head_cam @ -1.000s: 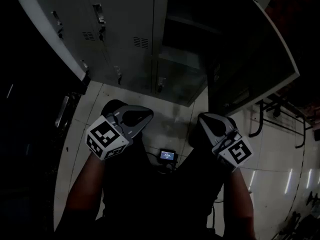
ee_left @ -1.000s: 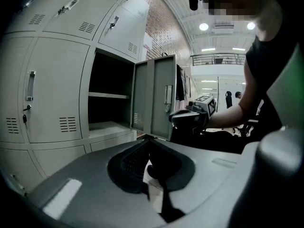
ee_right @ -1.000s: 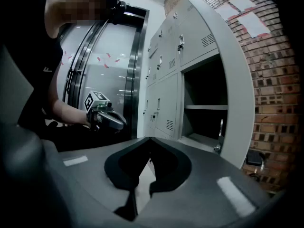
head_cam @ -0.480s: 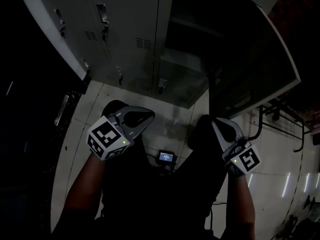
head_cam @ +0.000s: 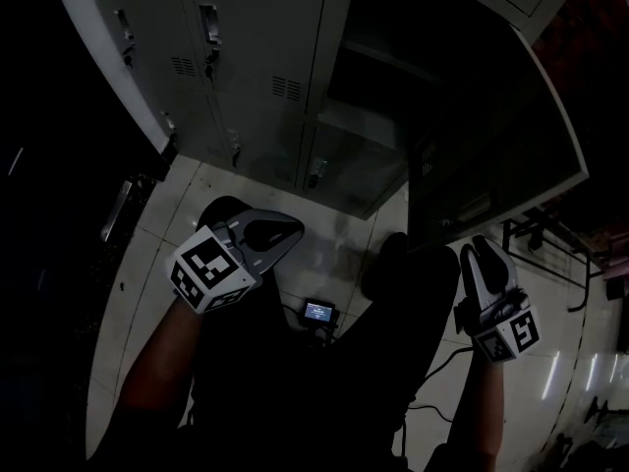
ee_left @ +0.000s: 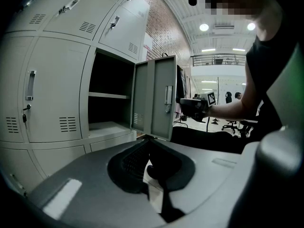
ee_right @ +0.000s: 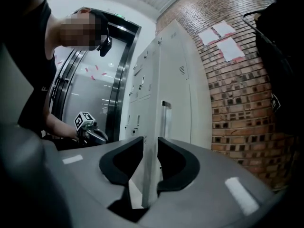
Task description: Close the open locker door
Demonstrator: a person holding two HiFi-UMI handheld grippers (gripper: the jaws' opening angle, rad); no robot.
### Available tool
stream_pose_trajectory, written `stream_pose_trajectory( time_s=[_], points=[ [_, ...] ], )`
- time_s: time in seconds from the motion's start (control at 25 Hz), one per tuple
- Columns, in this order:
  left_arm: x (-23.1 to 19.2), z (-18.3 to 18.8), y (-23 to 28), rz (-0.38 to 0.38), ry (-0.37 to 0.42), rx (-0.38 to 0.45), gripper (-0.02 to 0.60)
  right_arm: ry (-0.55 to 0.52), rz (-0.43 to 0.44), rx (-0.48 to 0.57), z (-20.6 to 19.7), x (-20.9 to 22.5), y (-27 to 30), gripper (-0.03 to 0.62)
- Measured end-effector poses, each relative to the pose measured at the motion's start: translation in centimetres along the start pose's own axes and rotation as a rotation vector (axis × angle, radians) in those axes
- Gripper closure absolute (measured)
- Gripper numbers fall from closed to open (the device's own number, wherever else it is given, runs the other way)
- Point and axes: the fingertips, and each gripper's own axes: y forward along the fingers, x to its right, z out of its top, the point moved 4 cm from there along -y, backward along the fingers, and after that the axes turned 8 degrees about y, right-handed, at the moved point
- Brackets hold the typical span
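The grey locker door (head_cam: pixel 501 136) stands swung out to the right of its dark open compartment (head_cam: pixel 393 57). My right gripper (head_cam: pixel 485 256) hovers just below the door's lower outer corner. Its jaws are opening, and in the right gripper view the door's free edge (ee_right: pixel 151 141) lines up with the gap between them, with no pad pressing on it. My left gripper (head_cam: pixel 291 228) stays low at the left, away from the door, with its tips together on nothing. In the left gripper view the door (ee_left: pixel 154 99) shows beyond the jaws, the right gripper (ee_left: pixel 190 106) beside it.
Closed grey lockers (head_cam: pixel 246 57) fill the bank left of the open one. A small device with a lit screen (head_cam: pixel 316 312) and its cable lie on the pale tiled floor between my legs. A dark metal frame (head_cam: pixel 531 234) stands right of the door, near a brick wall (ee_right: pixel 237 94).
My right gripper has moved right and a little nearer to me, ending under the open door's outer corner. The left gripper has hardly moved.
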Motion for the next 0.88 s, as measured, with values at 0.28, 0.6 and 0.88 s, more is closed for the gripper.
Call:
stream_pose_trajectory(
  time_s=[0.28,0.6,0.88],
  points=[
    [0.1,0.0,0.0,0.003,-0.001,0.001,0.569,0.018,0.143,0.008,2.2,1.2,2.3,0.418],
    [0.0,0.0,0.0,0.005,-0.003,0.003,0.569,0.003,0.319,0.007,3.4,-1.4,5.9,0.435],
    [0.0,0.0,0.1,0.007,-0.001,0.005,0.569,-0.058,0.373,0.011,3.0,-4.0,10.2,0.453]
  ],
)
